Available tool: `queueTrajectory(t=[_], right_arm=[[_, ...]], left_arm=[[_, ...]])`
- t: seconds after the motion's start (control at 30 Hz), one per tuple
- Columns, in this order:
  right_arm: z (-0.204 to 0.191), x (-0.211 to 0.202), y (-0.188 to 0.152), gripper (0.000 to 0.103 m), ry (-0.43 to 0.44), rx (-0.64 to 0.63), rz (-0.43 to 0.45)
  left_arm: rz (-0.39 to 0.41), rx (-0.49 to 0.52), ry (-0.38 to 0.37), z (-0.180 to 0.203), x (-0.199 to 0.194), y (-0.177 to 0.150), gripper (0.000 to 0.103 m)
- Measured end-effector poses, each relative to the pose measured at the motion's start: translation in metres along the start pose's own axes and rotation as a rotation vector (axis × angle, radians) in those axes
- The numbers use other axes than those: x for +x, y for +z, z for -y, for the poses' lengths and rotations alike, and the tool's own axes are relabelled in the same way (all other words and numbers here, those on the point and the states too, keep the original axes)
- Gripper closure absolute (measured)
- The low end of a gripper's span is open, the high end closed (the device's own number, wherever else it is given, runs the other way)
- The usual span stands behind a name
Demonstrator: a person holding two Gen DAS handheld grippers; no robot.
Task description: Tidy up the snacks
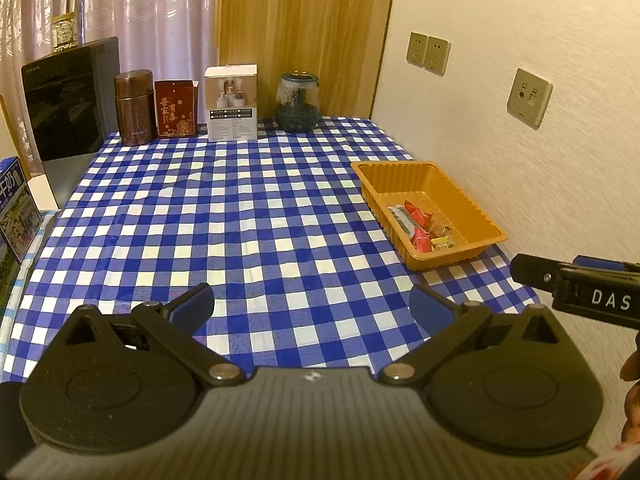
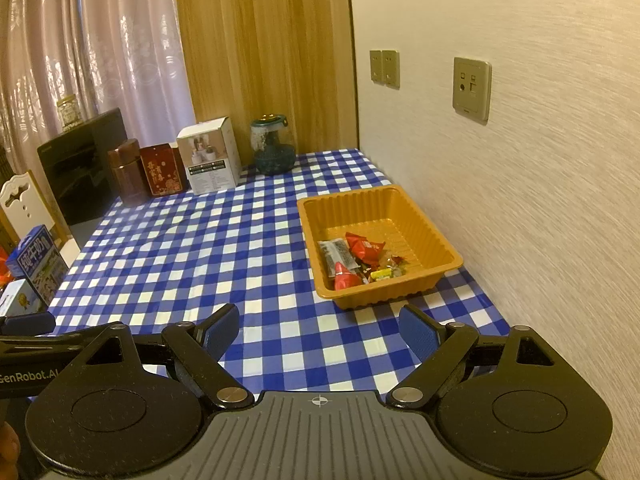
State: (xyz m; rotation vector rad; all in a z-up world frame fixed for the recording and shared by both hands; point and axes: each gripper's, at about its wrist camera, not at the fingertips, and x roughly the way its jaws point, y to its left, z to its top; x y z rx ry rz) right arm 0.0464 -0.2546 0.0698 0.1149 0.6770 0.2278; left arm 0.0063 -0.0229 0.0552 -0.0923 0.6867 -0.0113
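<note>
An orange plastic tray point(image 1: 476, 204) point(image 2: 424, 216) stands on the blue checked tablecloth beside the right wall. Several wrapped snacks point(image 1: 420, 224) point(image 2: 354, 260) lie in its near corner: red packets, a grey-white packet, small yellow candies. My left gripper point(image 1: 312, 306) is open and empty above the cloth, left of the tray. My right gripper point(image 2: 320, 332) is open and empty, just short of the tray's near edge. The right gripper's finger point(image 1: 576, 284) shows at the right edge of the left wrist view.
Along the back stand a brown canister point(image 1: 134, 108), a red box point(image 1: 176, 108), a white box point(image 1: 231, 103) and a dark glass jar point(image 1: 298, 102). A black appliance point(image 1: 68, 104) and a blue carton point(image 1: 16, 208) are at the left. Wall sockets point(image 1: 530, 98) are on the right.
</note>
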Motion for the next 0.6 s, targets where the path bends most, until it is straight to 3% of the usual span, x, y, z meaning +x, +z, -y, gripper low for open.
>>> queueTrajectory(t=[0.6], right_arm=[[0.0019,0.0003,-0.0001,0.017,-0.003,0.003,0.001]], left_arm=[[0.024,0.009,-0.035,-0.0019,-0.0011,-0.0038,0.000]])
